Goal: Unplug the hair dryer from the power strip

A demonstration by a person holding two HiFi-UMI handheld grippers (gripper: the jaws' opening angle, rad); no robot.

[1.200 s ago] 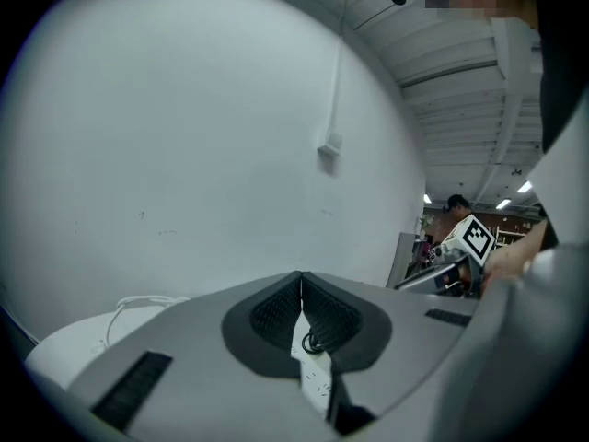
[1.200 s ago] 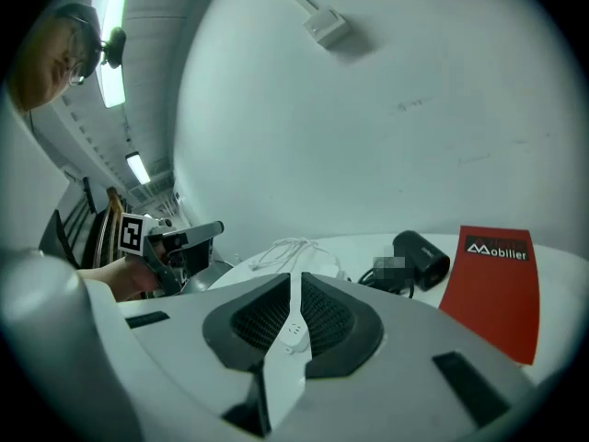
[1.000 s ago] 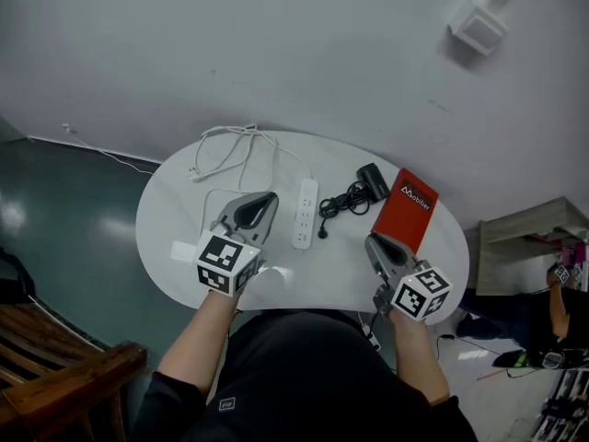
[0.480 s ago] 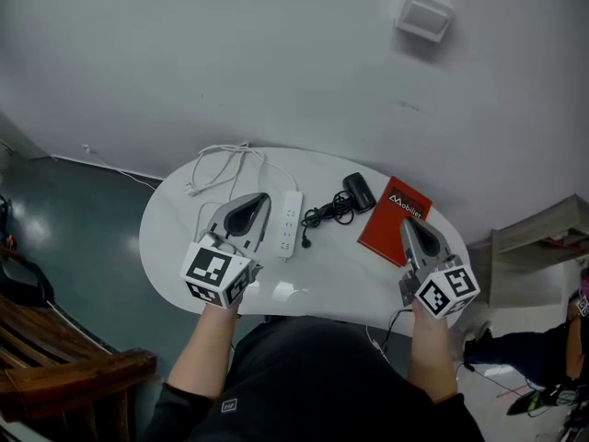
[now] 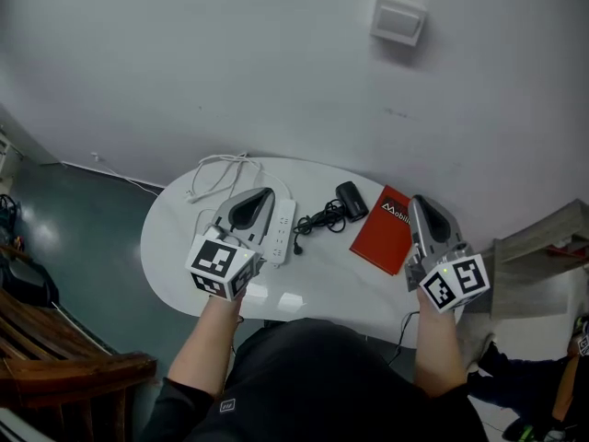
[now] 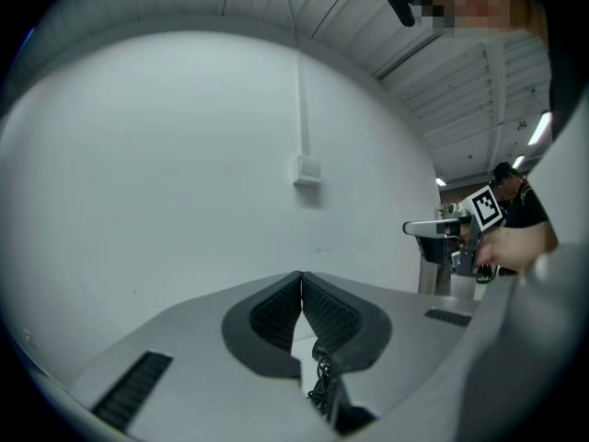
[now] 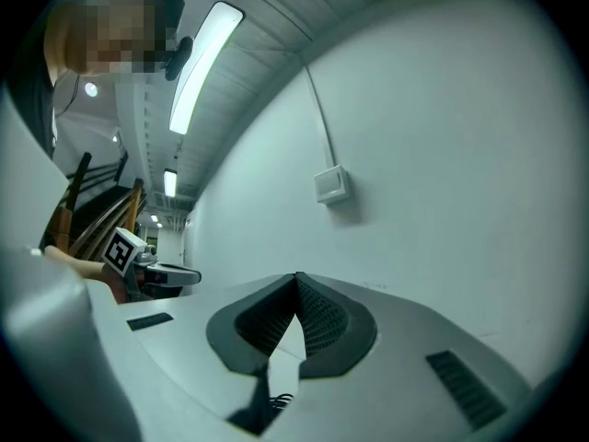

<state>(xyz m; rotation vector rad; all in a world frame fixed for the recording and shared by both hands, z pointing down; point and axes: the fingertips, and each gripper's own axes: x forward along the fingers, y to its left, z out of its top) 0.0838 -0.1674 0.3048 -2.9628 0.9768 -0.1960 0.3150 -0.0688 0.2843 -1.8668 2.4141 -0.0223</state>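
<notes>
Left gripper (image 6: 300, 276): jaws pressed together, nothing pinched. Right gripper (image 7: 296, 277): same, tips touching, empty. Both point roughly level at the far wall. In the head view the left one sits over the white oval table (image 5: 173, 239), just left of the power strip (image 5: 283, 230). The right one is at the table's right end, right of a red book (image 5: 384, 231). Hair dryer (image 5: 351, 199) lies toward the far edge, between strip and book. Its black cord (image 5: 320, 218) is bunched beside it, and the plug (image 5: 296, 247) is on the tabletop just beside the strip, out of the sockets. White cable (image 5: 216, 171) is coiled far left.
</notes>
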